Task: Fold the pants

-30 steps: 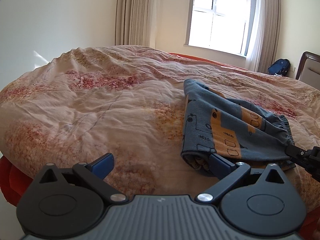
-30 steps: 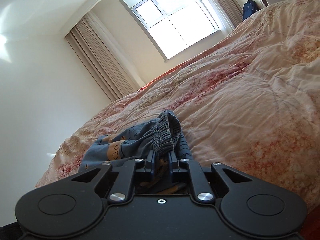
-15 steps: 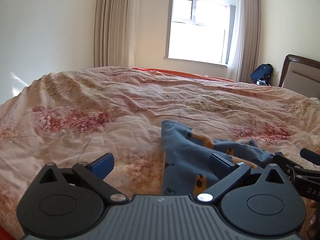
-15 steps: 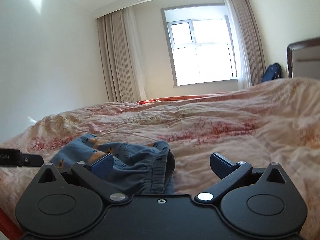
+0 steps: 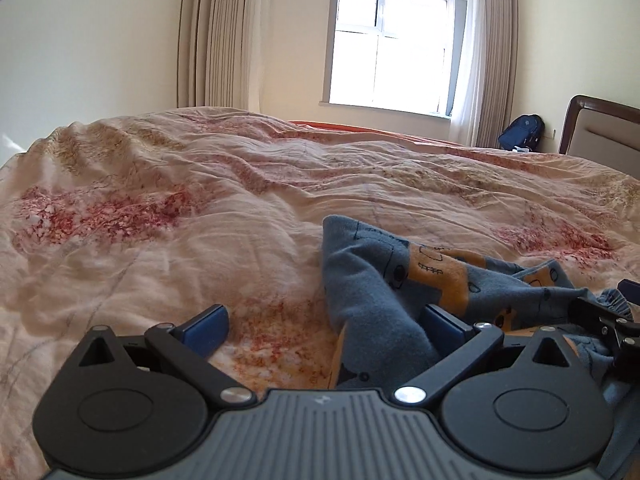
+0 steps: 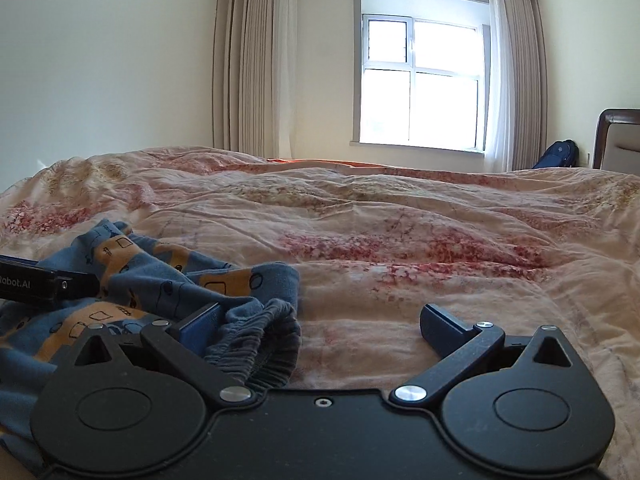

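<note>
The pants (image 5: 384, 280), blue with orange patches, lie crumpled on the bed (image 5: 200, 240), between the two tools and partly hidden behind their bodies. The left tool (image 5: 324, 322) gapes wide, a fold of cloth draped against its right finger. The right tool (image 6: 320, 322) is spread wide too, the gathered waistband (image 6: 260, 332) bunched just beside its left finger.

Rumpled quilt (image 5: 200, 248) open left and ahead, bunched pants (image 5: 384, 292) between grippers, headboard (image 6: 618, 140) far right
</note>
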`<action>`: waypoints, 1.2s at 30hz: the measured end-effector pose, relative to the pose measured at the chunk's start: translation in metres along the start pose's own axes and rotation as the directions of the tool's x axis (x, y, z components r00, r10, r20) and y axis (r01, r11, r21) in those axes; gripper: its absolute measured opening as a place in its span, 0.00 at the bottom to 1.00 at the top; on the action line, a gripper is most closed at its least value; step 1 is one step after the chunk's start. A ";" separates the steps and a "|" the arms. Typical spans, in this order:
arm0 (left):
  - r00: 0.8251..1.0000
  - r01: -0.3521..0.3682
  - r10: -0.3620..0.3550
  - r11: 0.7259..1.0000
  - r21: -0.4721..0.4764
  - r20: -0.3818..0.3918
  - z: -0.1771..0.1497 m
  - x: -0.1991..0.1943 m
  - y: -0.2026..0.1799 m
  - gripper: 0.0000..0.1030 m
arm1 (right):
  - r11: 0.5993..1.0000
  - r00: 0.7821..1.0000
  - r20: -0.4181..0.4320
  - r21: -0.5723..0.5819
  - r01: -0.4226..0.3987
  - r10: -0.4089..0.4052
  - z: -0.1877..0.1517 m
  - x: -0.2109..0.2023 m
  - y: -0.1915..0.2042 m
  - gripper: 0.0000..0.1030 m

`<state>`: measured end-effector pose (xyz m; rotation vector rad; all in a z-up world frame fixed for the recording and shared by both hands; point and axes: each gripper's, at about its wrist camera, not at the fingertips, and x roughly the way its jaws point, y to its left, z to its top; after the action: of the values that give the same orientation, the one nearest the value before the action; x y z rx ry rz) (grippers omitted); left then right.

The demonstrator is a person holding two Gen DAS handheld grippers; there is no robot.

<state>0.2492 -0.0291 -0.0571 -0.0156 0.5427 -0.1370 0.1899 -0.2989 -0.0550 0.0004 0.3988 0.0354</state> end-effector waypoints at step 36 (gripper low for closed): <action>0.990 -0.090 0.073 0.986 -0.141 -0.119 -0.058 -0.125 0.006 1.00 | 0.984 0.998 -0.056 0.174 -0.031 0.041 -0.046 -0.139 0.016 1.00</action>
<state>0.1138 -0.0055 -0.0423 -0.1289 0.6655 -0.0180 0.0437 -0.2875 -0.0436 0.1789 0.4598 0.0361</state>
